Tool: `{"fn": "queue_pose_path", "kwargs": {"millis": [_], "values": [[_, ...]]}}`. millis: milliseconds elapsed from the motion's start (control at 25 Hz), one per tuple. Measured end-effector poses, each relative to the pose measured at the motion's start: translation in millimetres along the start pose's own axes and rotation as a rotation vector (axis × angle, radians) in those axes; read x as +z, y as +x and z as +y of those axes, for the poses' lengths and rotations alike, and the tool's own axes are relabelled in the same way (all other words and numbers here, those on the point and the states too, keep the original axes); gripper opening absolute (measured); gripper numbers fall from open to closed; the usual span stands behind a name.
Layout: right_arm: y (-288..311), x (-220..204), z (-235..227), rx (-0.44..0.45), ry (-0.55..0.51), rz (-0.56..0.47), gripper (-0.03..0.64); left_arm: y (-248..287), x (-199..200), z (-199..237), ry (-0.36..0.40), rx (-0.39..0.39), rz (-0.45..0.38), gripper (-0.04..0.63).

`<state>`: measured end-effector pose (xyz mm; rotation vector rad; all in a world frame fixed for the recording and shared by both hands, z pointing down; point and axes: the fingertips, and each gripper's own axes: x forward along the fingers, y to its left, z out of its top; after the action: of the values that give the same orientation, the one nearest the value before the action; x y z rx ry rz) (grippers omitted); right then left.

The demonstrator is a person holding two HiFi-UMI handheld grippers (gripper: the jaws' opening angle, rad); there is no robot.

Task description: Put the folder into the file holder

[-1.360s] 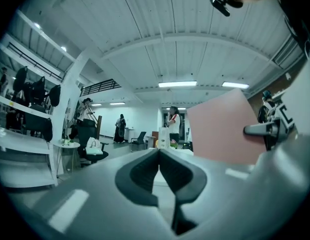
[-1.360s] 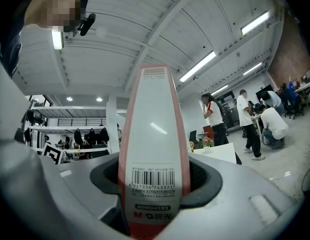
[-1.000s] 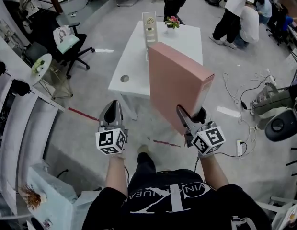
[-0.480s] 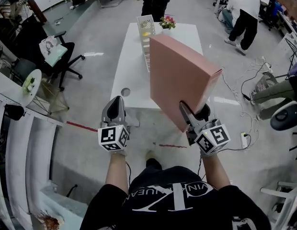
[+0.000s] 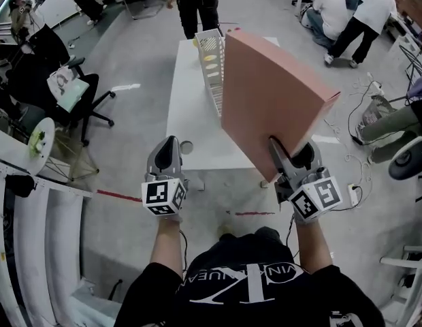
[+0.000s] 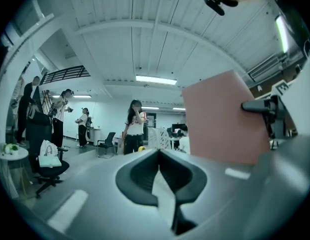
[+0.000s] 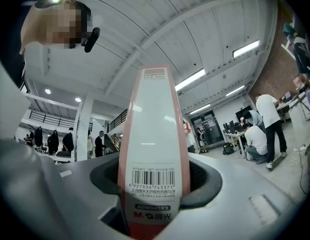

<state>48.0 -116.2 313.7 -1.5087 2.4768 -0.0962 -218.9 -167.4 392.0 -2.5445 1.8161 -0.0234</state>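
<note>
- The folder (image 5: pixel 272 104) is a thick, pink, box-type file with flat boards and a wide spine. It looks stiff and should keep its shape in a grip, with no sagging.
- Judging by its bulk, it is moderately light if empty, but it is held at one end, so its long body will lever against the pads and could swing or twist.
- Its faces look smooth, so a pinch across the spine near a bottom corner needs firm pressure. A hold nearer the middle would steady it more.
- The right gripper (image 5: pixel 290 157) is clamped on the folder's lower end, with one jaw on each side of the spine. In the right gripper view, the barcode label (image 7: pixel 154 176) sits right between the pads.
- From that grip the folder rises up and away from the gripper, tilted, in the air above the near edge of the table (image 5: pixel 187 128).
- The left gripper (image 5: pixel 167 157) has its jaws together with nothing between them. It hangs just off the table's near left corner, well apart from the folder.
- The file holder (image 5: pixel 211 67) stands on the table toward the far edge, just left of the folder's top end.
</note>
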Motion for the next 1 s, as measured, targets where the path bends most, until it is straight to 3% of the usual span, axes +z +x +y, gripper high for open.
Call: {"fn": "queue_pose_path", "kwargs": {"millis": [280, 480, 1000], "values": [[35.0, 2.9, -13.5, -0.049, -0.014, -0.015, 0.291, 26.2, -8.6, 4.4, -0.015, -0.028, -0.007, 0.000], [87.0, 10.2, -34.5, -0.065, -0.026, -0.041, 0.291, 64.8, -7.9, 17.4, -0.011, 0.001, -0.002, 0.000], [190.1, -11.1, -49.9, -0.131, -0.072, 0.009, 0.293, 128.9, -1.1, 41.3, -0.002, 0.020, 0.006, 0.000]]}}
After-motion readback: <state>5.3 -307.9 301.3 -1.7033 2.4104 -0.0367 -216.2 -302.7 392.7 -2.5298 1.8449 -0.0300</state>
